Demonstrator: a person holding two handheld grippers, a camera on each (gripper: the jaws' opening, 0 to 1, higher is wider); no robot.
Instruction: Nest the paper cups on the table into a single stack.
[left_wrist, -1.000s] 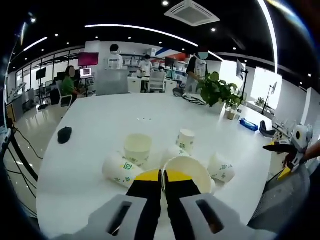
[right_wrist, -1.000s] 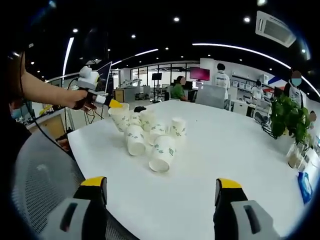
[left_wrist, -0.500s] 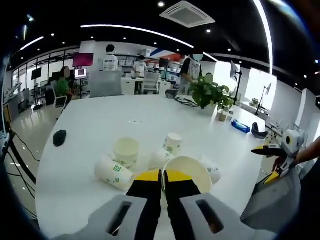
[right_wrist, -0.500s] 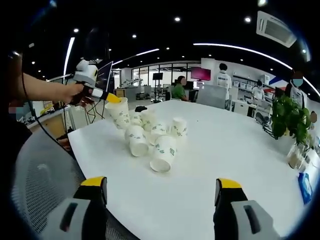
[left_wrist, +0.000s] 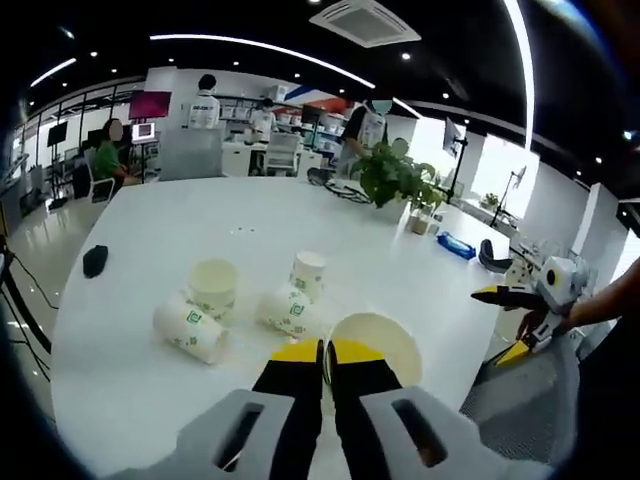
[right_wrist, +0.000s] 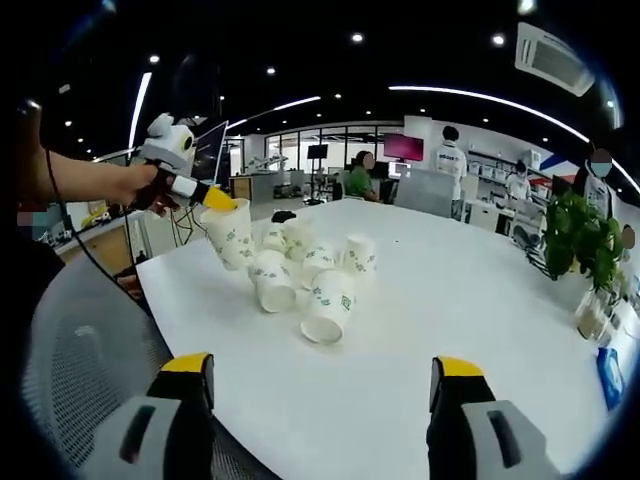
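Note:
My left gripper (left_wrist: 325, 352) is shut on the rim of a white paper cup with green print (left_wrist: 372, 342), held above the near edge of the white table (left_wrist: 200, 220). From the right gripper view, that left gripper (right_wrist: 213, 198) holds the cup (right_wrist: 230, 235) tilted, beside the cluster. Several more cups sit together on the table: an upright one (left_wrist: 214, 288), an inverted one (left_wrist: 308, 272), and two lying down (left_wrist: 189, 331) (left_wrist: 286, 311). My right gripper (right_wrist: 322, 372) stands open and bare near the table edge, well short of the closest lying cup (right_wrist: 329, 306). It also shows at the right (left_wrist: 512, 297).
A black mouse (left_wrist: 95, 261) lies on the table's far left. A potted plant (left_wrist: 394, 174) (right_wrist: 573, 235) and a blue object (right_wrist: 606, 374) stand near the far edge. People and desks fill the office behind. Bare tabletop stretches beyond the cups.
The left gripper has swung right and slightly lower with its cup, which now hangs more tilted close to the cluster. The right gripper has stayed put and open.

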